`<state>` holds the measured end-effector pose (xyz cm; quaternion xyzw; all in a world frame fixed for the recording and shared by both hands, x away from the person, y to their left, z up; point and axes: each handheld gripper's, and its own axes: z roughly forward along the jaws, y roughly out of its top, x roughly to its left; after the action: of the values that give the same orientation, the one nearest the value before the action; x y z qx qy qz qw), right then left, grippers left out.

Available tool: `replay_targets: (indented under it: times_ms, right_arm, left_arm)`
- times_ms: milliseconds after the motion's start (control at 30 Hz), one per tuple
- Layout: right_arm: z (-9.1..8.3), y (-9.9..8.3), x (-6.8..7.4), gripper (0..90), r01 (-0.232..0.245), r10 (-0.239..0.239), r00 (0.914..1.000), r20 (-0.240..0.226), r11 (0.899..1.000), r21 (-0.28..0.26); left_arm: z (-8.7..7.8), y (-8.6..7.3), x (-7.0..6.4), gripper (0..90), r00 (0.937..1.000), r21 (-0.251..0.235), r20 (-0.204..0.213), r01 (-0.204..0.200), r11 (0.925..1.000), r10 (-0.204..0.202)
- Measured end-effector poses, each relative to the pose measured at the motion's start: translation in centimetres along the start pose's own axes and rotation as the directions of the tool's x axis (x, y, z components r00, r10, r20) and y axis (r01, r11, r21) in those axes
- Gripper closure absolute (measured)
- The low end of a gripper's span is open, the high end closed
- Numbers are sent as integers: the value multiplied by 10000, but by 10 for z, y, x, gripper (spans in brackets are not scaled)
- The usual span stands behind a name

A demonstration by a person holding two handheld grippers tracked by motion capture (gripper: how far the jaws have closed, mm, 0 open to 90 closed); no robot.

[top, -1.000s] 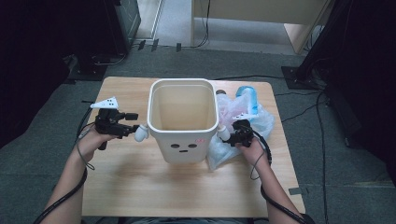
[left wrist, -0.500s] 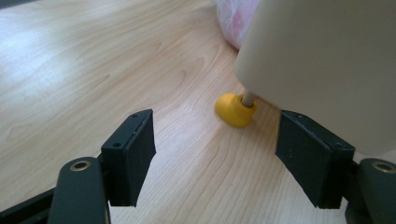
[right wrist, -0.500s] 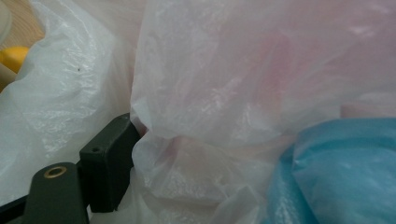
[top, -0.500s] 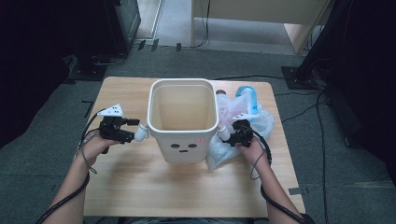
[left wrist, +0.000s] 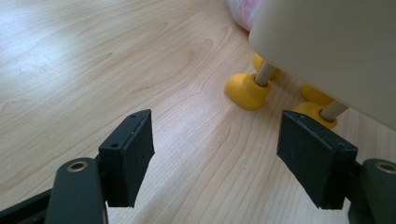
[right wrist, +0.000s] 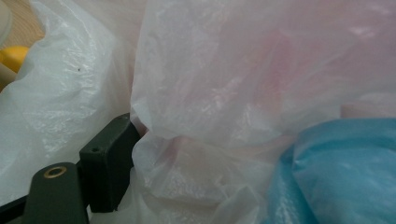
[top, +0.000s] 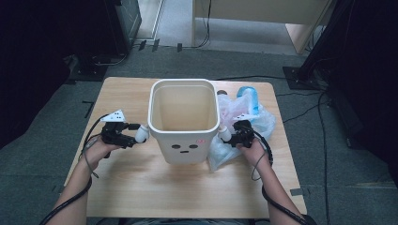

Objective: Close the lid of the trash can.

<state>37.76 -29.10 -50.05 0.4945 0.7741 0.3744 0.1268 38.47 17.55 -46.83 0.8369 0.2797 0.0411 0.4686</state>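
The plastic bags [top: 244,119], a crumpled heap of thin clear, pinkish and blue film, lay near the right edge of the worktop [top: 141,187], pressed against the right wall of the cream bin [top: 184,117] that stood at the worktop's middle on small yellow feet [left wrist: 246,90]. Such film looked very light, limp and slippery, likely to slide or tear if pinched at a single layer, so a bunched fold or a handle loop seemed the surest place to take hold. The right gripper [top: 231,133] sat at the heap's near left side; in the right gripper view one of its fingers [right wrist: 109,158] was buried in a fold of white film, and whether the pair was clamped on it could not be told. The left gripper [top: 136,136] hovered low beside the bin's left wall with its fingers [left wrist: 130,154] wide apart and empty. Compared with a second earlier, the left gripper had dropped slightly toward the near edge, while the right one and the bags had not visibly moved.
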Motion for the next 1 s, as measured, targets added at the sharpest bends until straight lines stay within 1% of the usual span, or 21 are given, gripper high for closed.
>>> replay_targets:
  times_ms: [100, 133, 300, 433, 533, 667, 700, 767, 833, 933, 1000]
  right_arm:
    - [0, 0, 0, 198, 6, -6, 10000, 5, 10000, 14]
    - [0, 0, 0, 198, 5, -5, 10000, 5, 10000, 15]
    - [0, 0, 1, 198, -3, 3, 10000, 8, 10000, 14]
    - [0, 0, 1, 197, -44, 44, 10000, 6, 10000, 51]
    - [0, 0, 1, 198, -39, 39, 10000, -1, 10000, 49]
    - [0, 0, 1, 197, -29, 29, 10000, 6, 10000, 29]
    - [0, 0, 1, 197, -30, 30, 10000, 5, 10000, 30]
    - [0, 0, 2, 197, -16, 16, 10000, 8, 10000, 17]
    - [0, 0, 2, 197, -8, 8, 10000, 14, 10000, 14]
    - [0, 0, 2, 196, -12, 12, 10000, 14, 10000, 12]
    - [1, 0, 2, 196, -16, 16, 10000, 12, 10000, 5]
  left_arm:
    - [1, -5, 1, 266, 9999, 27, -97, -64, 10000, 64]
    - [1, -7, 1, 266, 9998, 102, -110, -148, 9998, 149]
    - [5, -11, 2, 264, 9996, 228, -31, -295, 9993, 296]
    - [7, -14, 2, 263, 9998, 230, -40, -181, 9996, 182]
    - [8, -15, 2, 262, 9998, 253, -19, -176, 9995, 177]
    - [11, -20, 4, 261, 9999, 375, -33, -135, 9992, 136]
    - [12, -22, 5, 261, 9999, 508, -70, -136, 9986, 140]
    - [14, -25, 6, 262, 9992, 632, -236, -320, 9975, 335]
    - [15, -26, 6, 262, 9987, 642, -201, -458, 9969, 471]
    - [16, -27, 6, 261, 9990, 668, -169, -411, 9969, 423]
    - [18, -29, 7, 261, 9991, 797, -193, -369, 9961, 386]
